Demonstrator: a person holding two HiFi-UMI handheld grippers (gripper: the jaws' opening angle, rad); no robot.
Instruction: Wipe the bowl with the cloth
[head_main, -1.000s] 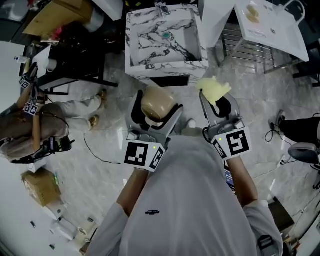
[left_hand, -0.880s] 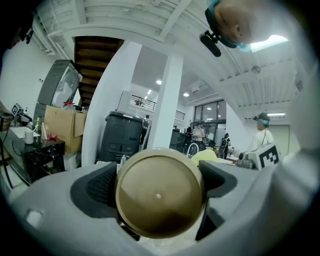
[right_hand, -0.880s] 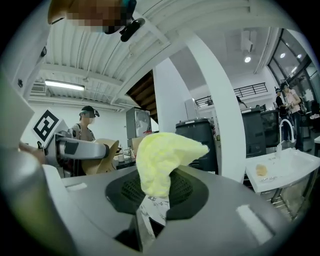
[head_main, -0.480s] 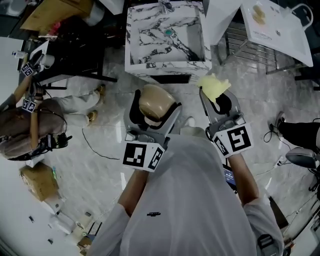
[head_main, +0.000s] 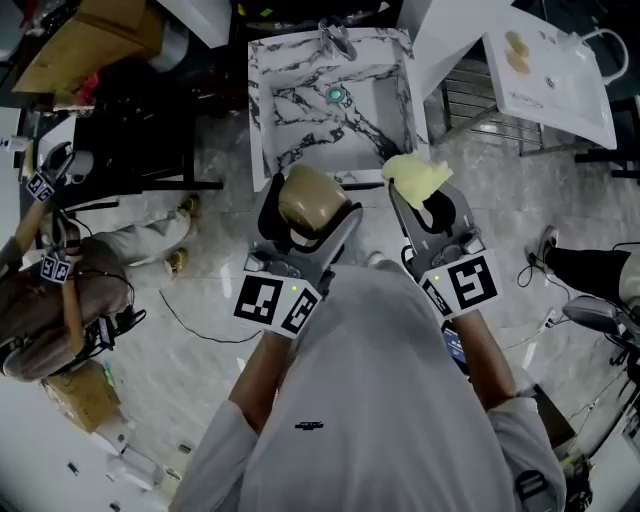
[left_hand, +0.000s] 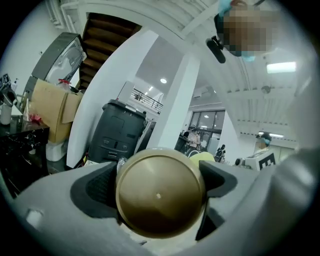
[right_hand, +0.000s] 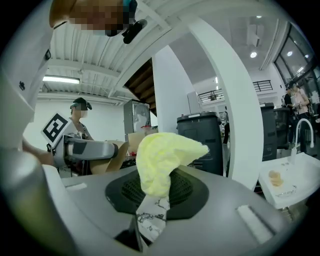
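Observation:
A tan, gold-toned bowl (head_main: 307, 200) sits between the jaws of my left gripper (head_main: 305, 212), which is shut on it; in the left gripper view the bowl (left_hand: 160, 192) shows its round underside and fills the gap between the dark pads. My right gripper (head_main: 418, 195) is shut on a pale yellow cloth (head_main: 414, 177), which bunches out above the closed jaws in the right gripper view (right_hand: 162, 160). Both grippers are held side by side in front of my chest, the cloth a short way right of the bowl and apart from it.
A marble-patterned sink basin (head_main: 270, 130) with a tap (head_main: 335, 35) stands just ahead on the pale stone floor. A white table (head_main: 560, 80) and wire rack lie to the right, a dark table (head_main: 130, 150) to the left. A seated person (head_main: 70, 300) with grippers is at the far left.
Both grippers, with bowl and cloth, have drifted forward toward the marble sink. Their grips have not changed.

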